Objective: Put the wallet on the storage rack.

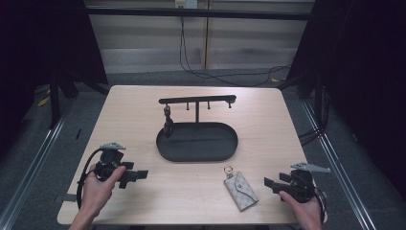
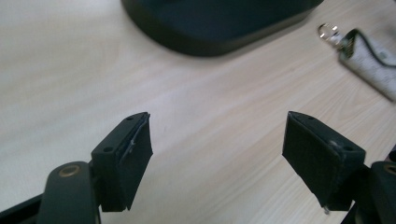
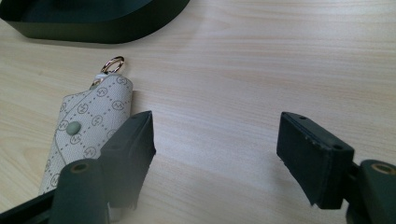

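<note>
Pale wood table [image 1: 143, 110] from above: a black oval tray [image 1: 197, 142] with a hook rack [image 1: 197, 99] sits mid-table, a patterned key pouch [image 1: 241, 190] lying near the front edge (ring toward the tray), between the left gripper [image 1: 135, 176] and right gripper [image 1: 268, 183]. Left gripper view: jaws wide apart, holding nothing. Right gripper view: jaws equally spread and empty, the pouch just beside one jaw.

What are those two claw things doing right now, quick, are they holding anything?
Left gripper: open, holding nothing, over bare table.
Right gripper: open, holding nothing; the patterned key pouch lies on the table beside one jaw, not between them.
</note>
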Motion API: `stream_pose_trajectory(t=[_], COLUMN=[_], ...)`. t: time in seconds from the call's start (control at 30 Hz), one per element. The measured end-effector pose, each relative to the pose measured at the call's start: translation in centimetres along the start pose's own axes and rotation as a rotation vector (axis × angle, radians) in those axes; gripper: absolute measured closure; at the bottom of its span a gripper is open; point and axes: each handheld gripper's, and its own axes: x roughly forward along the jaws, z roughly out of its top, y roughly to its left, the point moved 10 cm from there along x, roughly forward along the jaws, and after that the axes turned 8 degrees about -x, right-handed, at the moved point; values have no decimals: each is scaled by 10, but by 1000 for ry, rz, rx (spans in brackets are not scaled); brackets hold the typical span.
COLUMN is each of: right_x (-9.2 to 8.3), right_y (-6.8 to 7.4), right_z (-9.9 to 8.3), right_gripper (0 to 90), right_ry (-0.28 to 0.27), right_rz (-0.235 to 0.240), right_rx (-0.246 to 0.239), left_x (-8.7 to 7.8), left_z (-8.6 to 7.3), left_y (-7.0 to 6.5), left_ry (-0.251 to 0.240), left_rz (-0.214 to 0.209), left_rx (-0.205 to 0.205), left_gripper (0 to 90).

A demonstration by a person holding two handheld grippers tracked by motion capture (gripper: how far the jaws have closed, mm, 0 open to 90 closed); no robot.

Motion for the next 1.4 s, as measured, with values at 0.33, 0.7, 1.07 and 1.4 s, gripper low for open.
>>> stream_pose_trajectory(t=[0.33, 0.7, 1.07, 1.4], right_x=[-4, -6, -2, 13], right_y=[-4, 4, 35, 56], right_z=[1, 5, 16, 27], right_gripper=[295, 366, 364, 391], right_ry=[-5, 9, 134, 276], right_rz=[0, 5, 110, 110], right_rx=[39, 33, -27, -89], left_x=[-3, -4, -3, -7], left_z=[-32, -54, -54, -51], left_y=[-3, 3, 2, 2], left_ry=[-36, -41, -46, -85], left_rz=[-17, -76, -35, -35], left_rx=[48, 33, 65, 48], left_gripper=[241, 195, 231, 232])
